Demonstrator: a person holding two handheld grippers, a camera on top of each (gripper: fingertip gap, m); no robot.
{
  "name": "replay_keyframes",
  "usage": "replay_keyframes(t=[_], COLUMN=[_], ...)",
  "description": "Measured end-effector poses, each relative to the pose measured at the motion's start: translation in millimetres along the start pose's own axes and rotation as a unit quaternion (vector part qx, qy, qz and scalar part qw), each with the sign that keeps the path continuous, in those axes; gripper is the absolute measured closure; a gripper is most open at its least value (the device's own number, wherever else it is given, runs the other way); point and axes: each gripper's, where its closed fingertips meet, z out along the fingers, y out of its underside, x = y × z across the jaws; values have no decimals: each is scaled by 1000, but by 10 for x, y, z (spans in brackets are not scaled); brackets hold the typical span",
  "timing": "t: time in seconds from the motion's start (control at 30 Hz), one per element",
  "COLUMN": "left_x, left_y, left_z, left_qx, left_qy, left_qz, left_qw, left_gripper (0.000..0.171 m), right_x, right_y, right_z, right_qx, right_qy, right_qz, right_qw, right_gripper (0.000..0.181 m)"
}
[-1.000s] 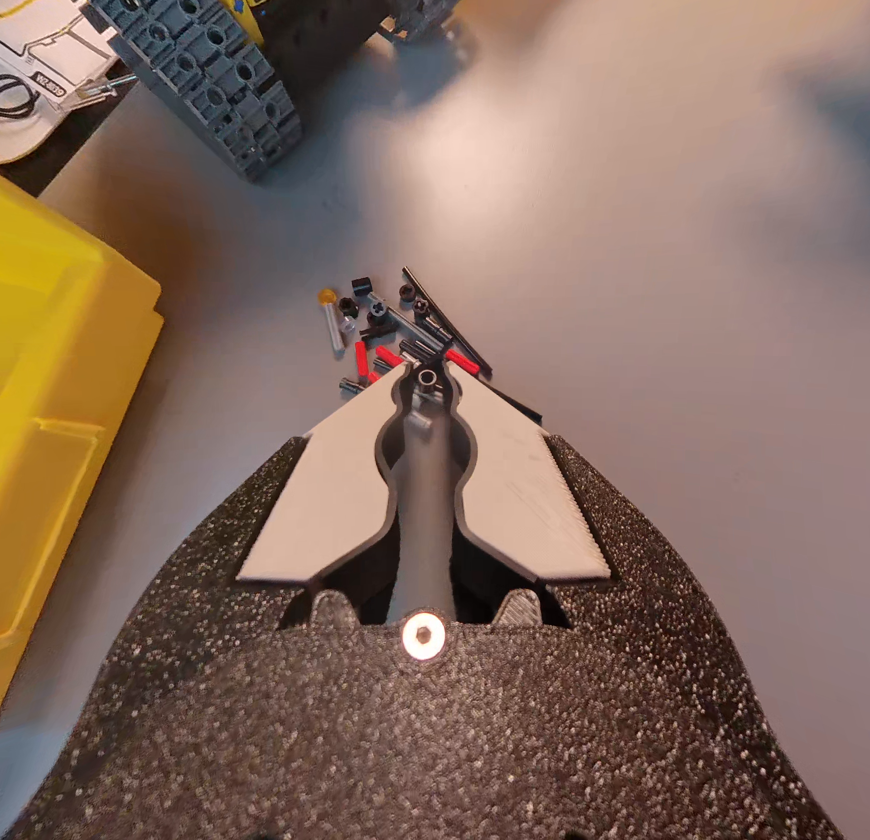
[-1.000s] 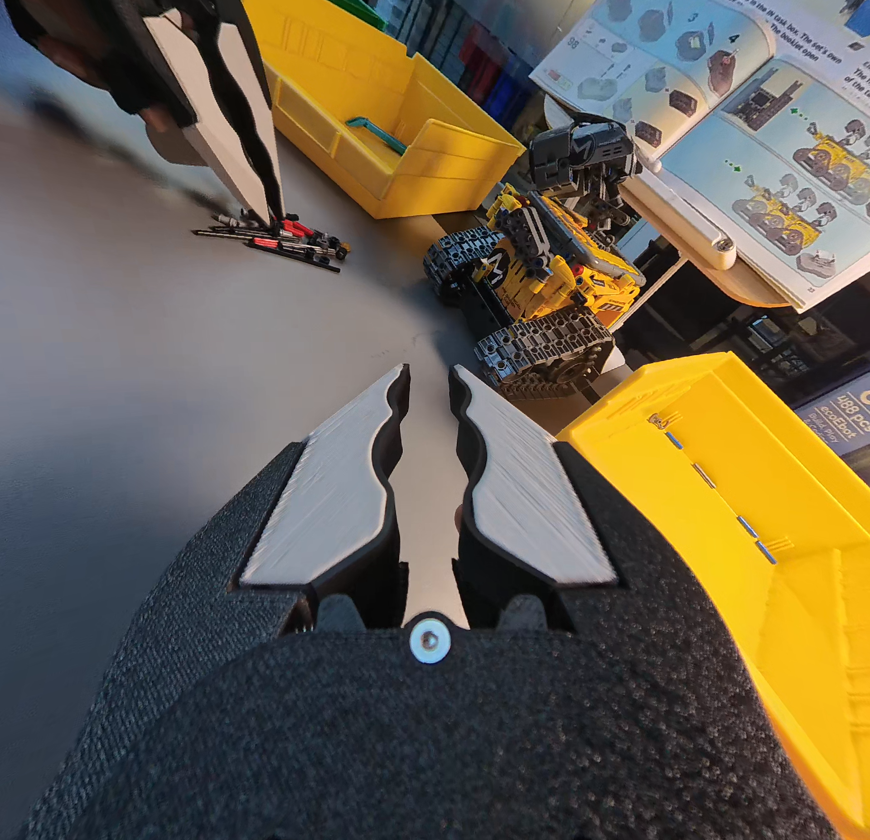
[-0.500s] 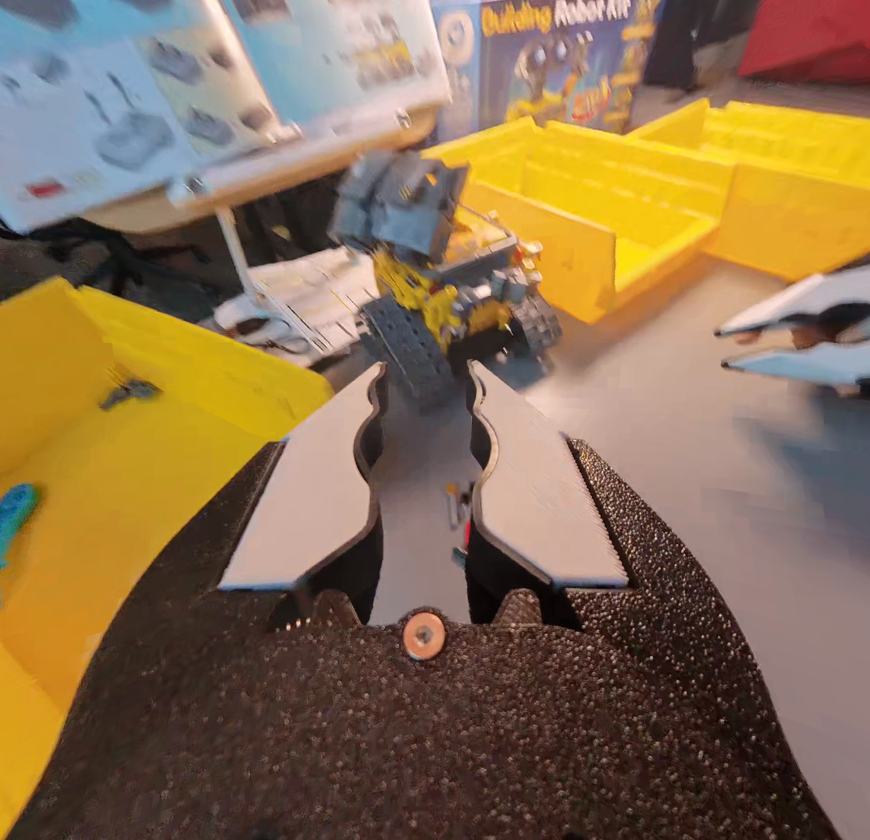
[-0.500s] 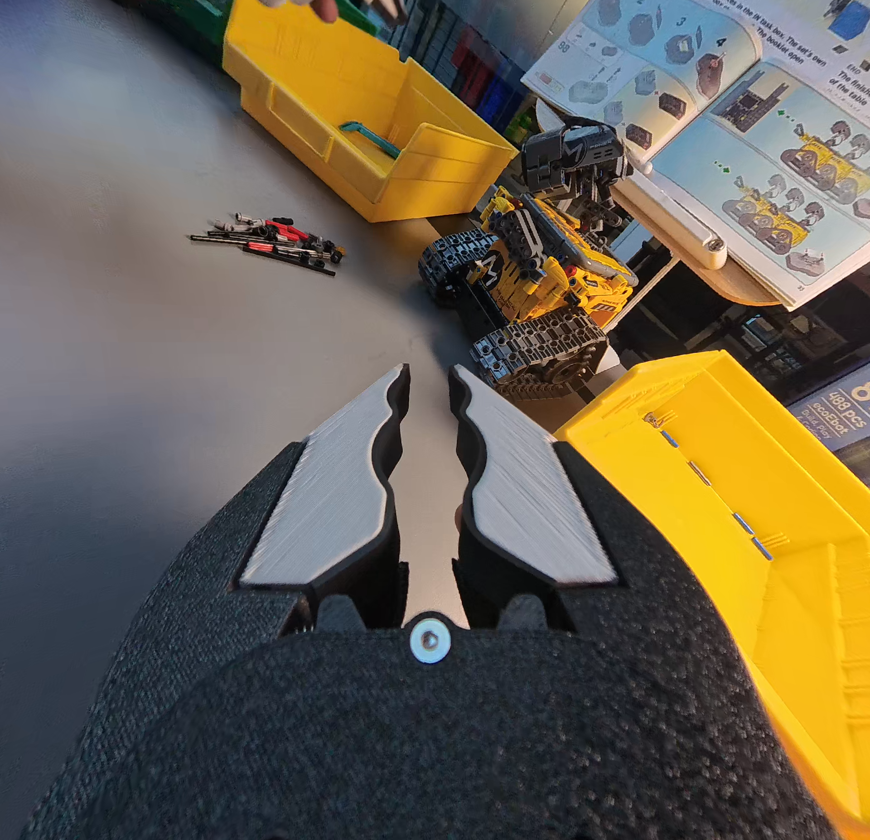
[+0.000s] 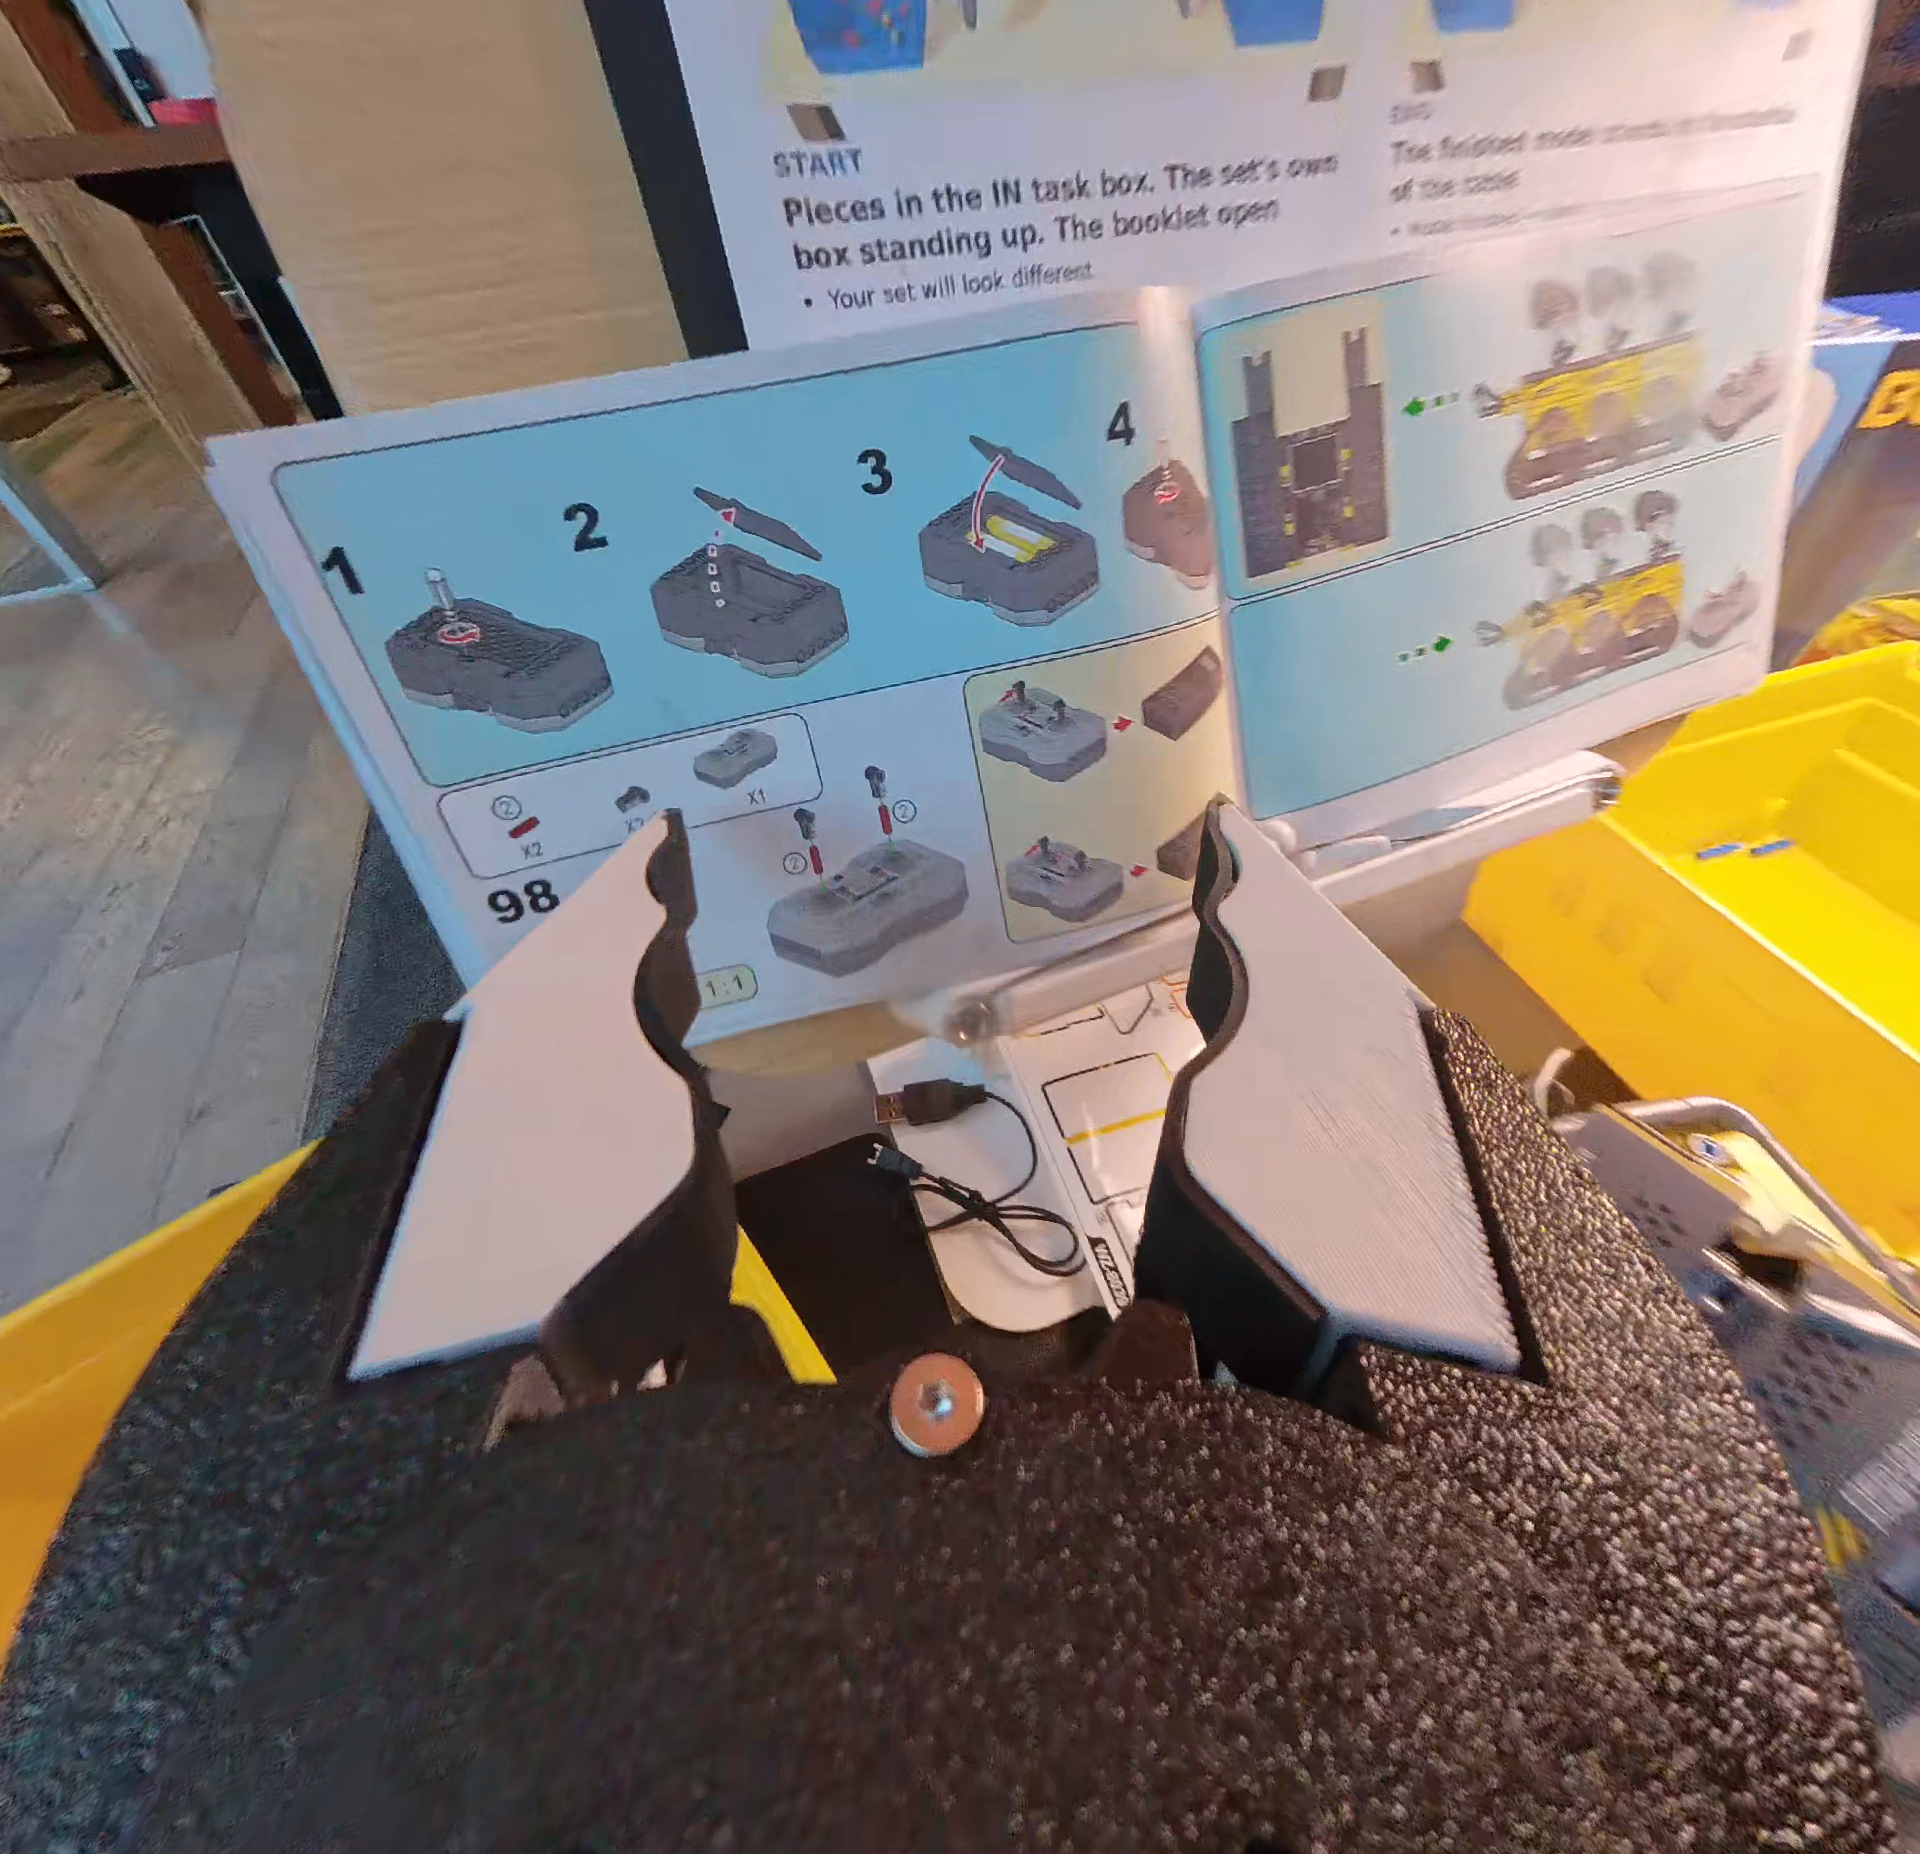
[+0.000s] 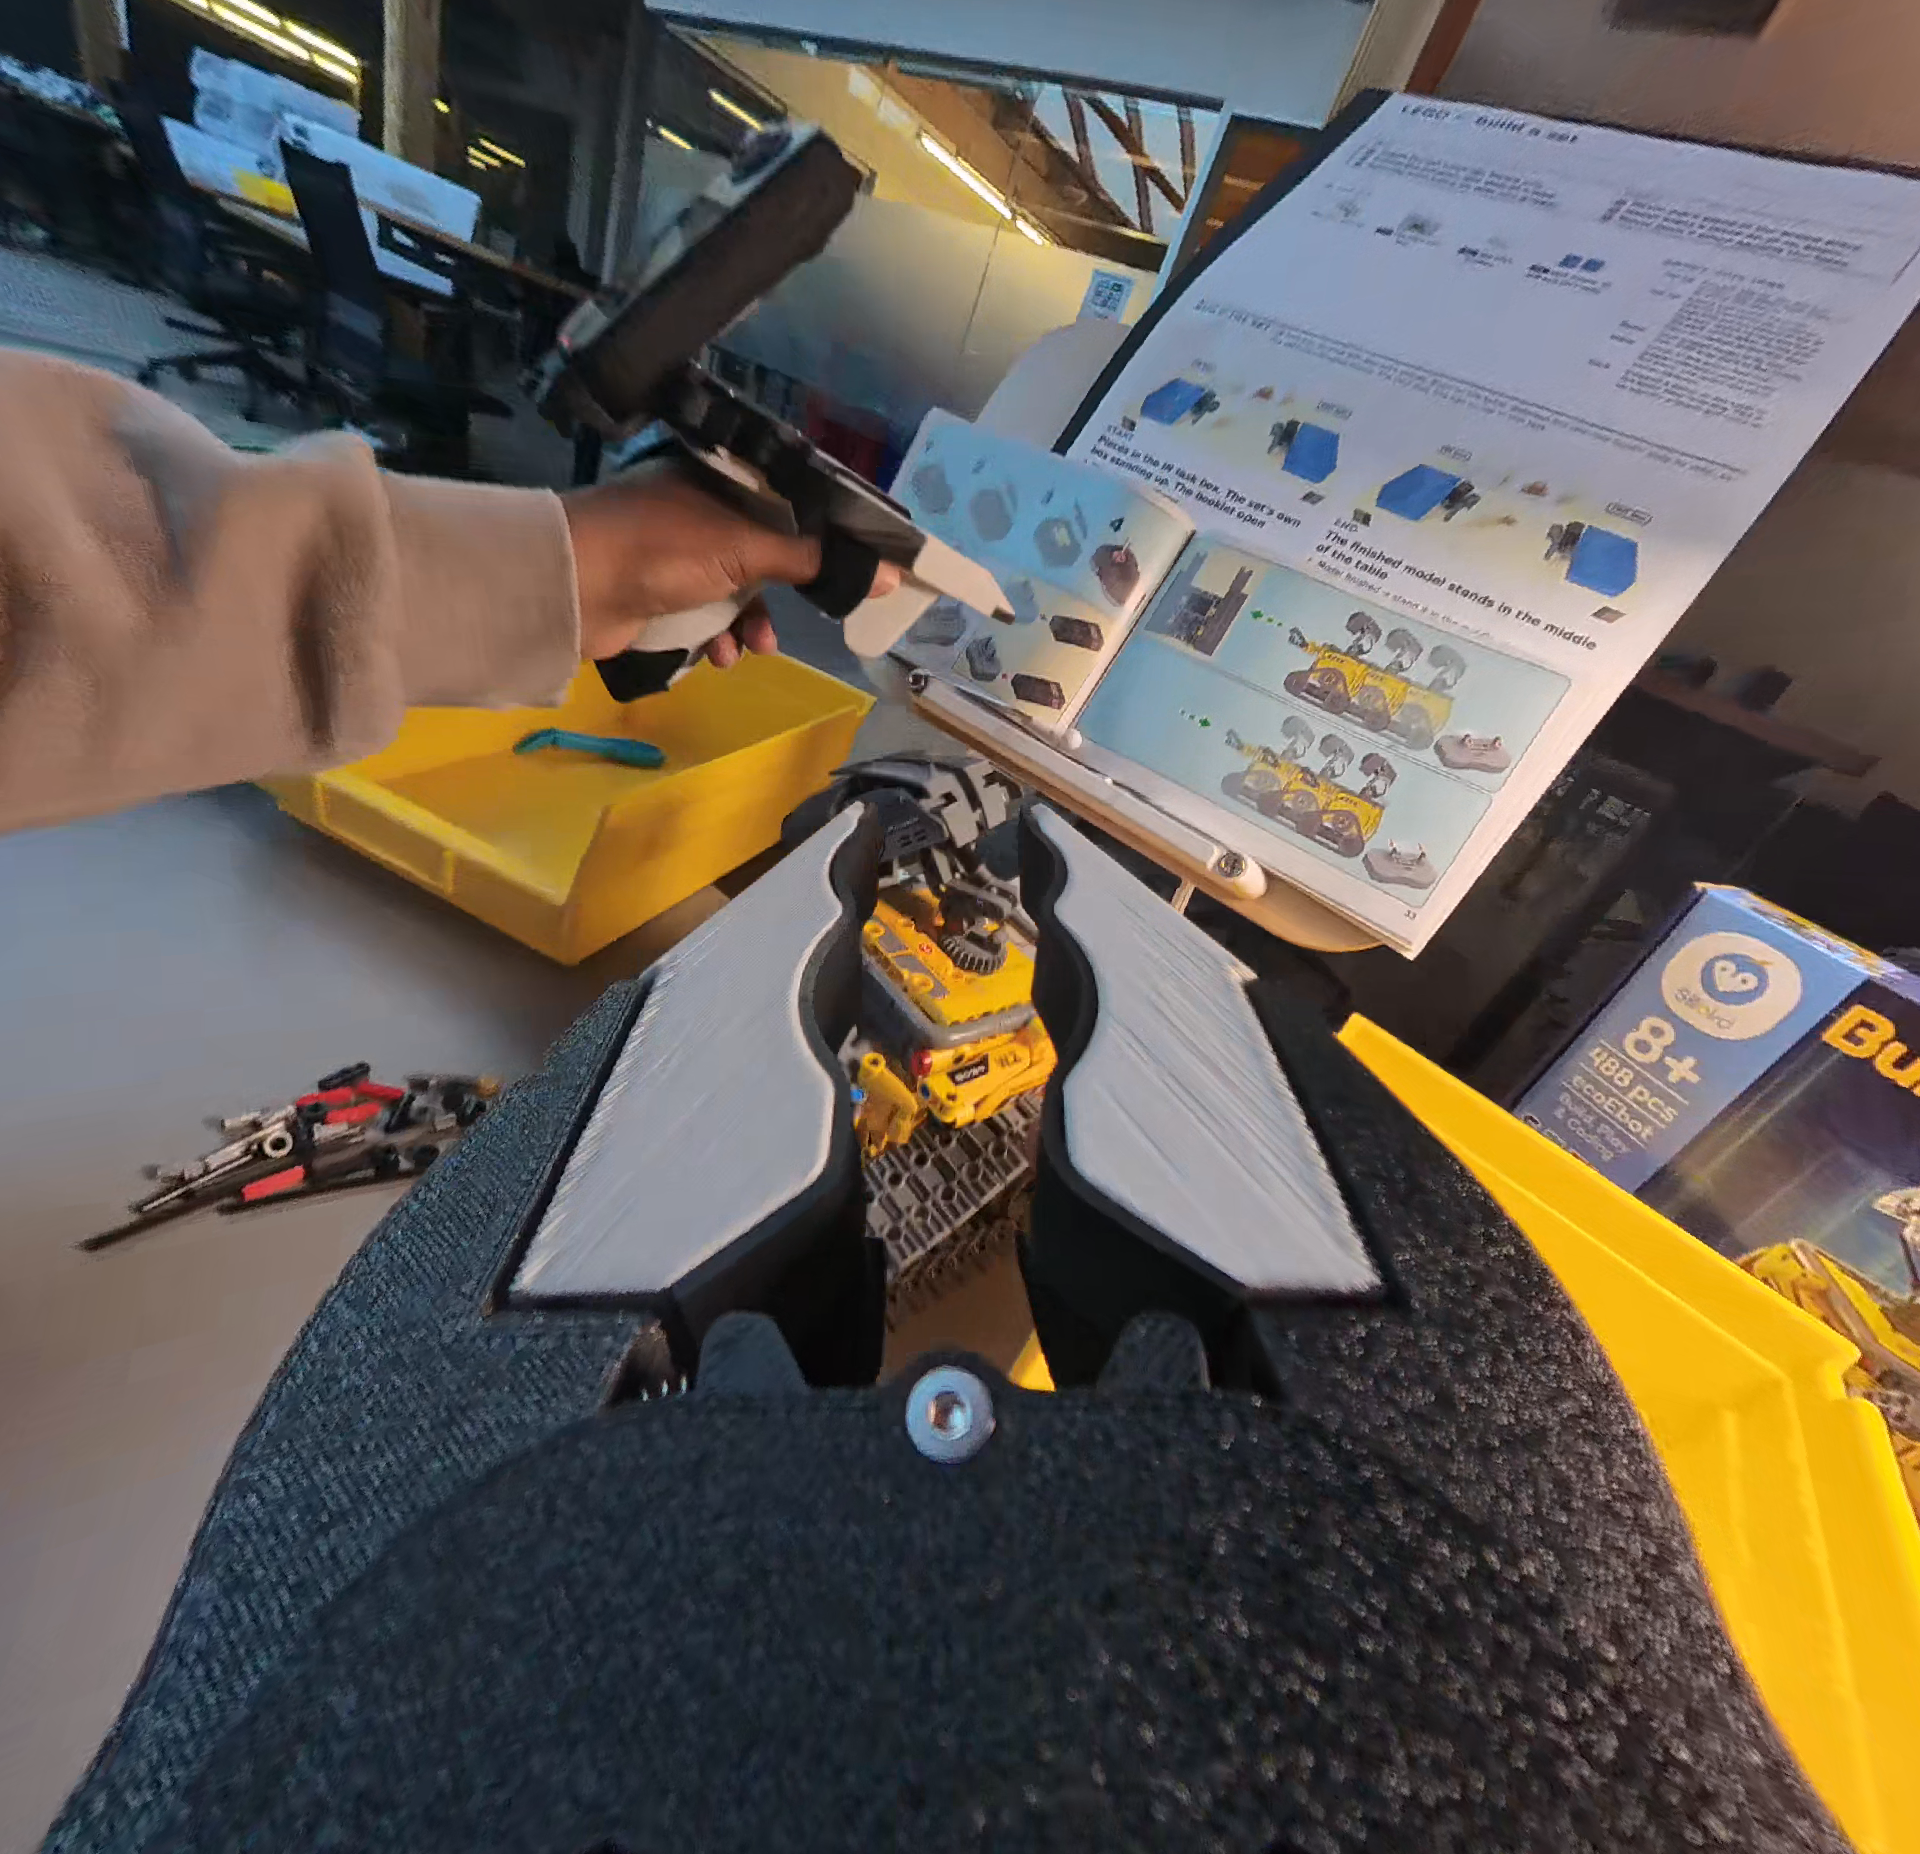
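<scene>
The left gripper (image 5: 940, 828) hangs with jaws spread wide and empty, facing the open instruction booklet (image 5: 748, 661) at frame centre. The right gripper (image 6: 940, 838), jaws parted and holding nothing, hovers over the yellow tracked brick model (image 6: 951, 1035) at frame centre. Loose small parts (image 6: 301, 1144) lie on the tabletop (image 6: 208, 952) at lower left, near a yellow bin (image 6: 582, 828).

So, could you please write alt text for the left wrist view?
The left gripper, open and empty, points at an open instruction booklet propped on a stand. A black cable lies below it, with yellow bins either side.
</scene>
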Motion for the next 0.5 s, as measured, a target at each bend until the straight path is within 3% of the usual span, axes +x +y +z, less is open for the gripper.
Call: replay_keyframes(t=[0.13,0.27,0.4,0.5], left_x=[-151,-142,36,247], left_y=[72,71,88,109], left_z=[279,293,289,335], left_qx=[-7,19,23,2], left_qy=[-53,-66,-40,-23], left_qz=[27,36,44,99], left_qw=[998,997,998,995], left_gripper=[73,78,118,161], right_x=[119,120,68,41], right_y=[-20,81,206,194], right_z=[158,204,263,289], right_qx=[0,0,-6,-1], right_qy=[-3,-9,-17,-22], right_qz=[23,48,61,68], right_qw=[1000,999,998,997], right_gripper=[155,155,155,155])
